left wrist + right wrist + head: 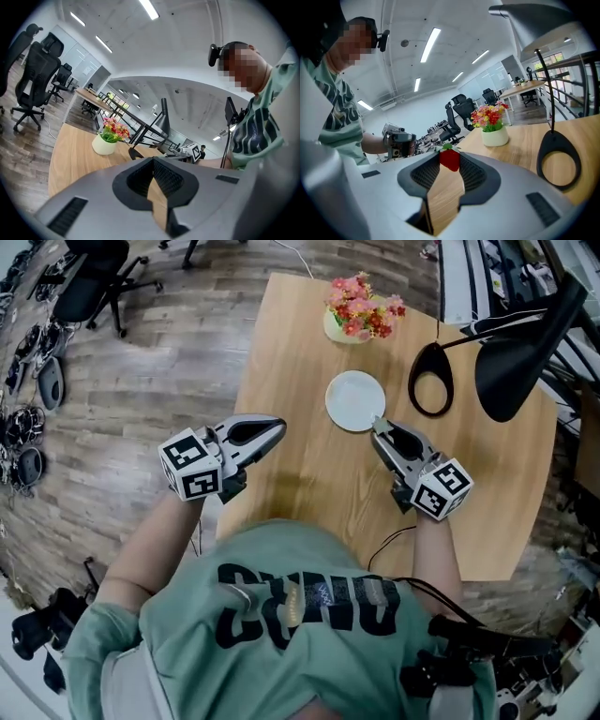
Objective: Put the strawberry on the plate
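Note:
A red strawberry (450,160) with a green top is pinched between the tips of my right gripper (450,155). In the head view the right gripper (378,427) hovers over the wooden table (309,474), its tips just short of the near right rim of the empty white plate (354,400). The berry itself is hidden there. My left gripper (278,427) hangs at the table's left edge, left of the plate. Its tips meet with nothing between them in the left gripper view (153,159).
A white pot of pink and red flowers (361,315) stands behind the plate. A black desk lamp with a ring base (431,381) and a large shade (520,348) occupies the right side. An office chair (94,282) stands on the floor at the far left.

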### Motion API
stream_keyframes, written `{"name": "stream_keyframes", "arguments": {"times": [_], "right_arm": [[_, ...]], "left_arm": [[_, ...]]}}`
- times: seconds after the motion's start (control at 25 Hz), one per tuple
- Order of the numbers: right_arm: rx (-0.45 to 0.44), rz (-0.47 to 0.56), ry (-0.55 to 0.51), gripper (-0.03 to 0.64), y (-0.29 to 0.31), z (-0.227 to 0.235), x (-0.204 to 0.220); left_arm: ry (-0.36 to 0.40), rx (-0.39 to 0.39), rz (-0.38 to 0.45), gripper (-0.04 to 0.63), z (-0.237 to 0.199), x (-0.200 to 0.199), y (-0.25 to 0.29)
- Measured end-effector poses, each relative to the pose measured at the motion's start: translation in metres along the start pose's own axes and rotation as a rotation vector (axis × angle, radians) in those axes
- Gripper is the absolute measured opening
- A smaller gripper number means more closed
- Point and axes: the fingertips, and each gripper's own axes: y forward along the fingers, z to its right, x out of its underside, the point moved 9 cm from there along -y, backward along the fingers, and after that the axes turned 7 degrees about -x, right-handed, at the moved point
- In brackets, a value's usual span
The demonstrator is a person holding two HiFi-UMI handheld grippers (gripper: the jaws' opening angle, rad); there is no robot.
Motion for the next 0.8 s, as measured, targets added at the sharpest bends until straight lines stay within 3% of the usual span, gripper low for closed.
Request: {"name": "stream_keyframes", "arguments": {"times": [0.8], "right_arm": [[0.043,-0.073,-0.084,0.132,0.048,0.068,0.010]], "left_arm": [[-0.025,0.011,-0.072,0.003,-0.068,0.010,0.094]]}}
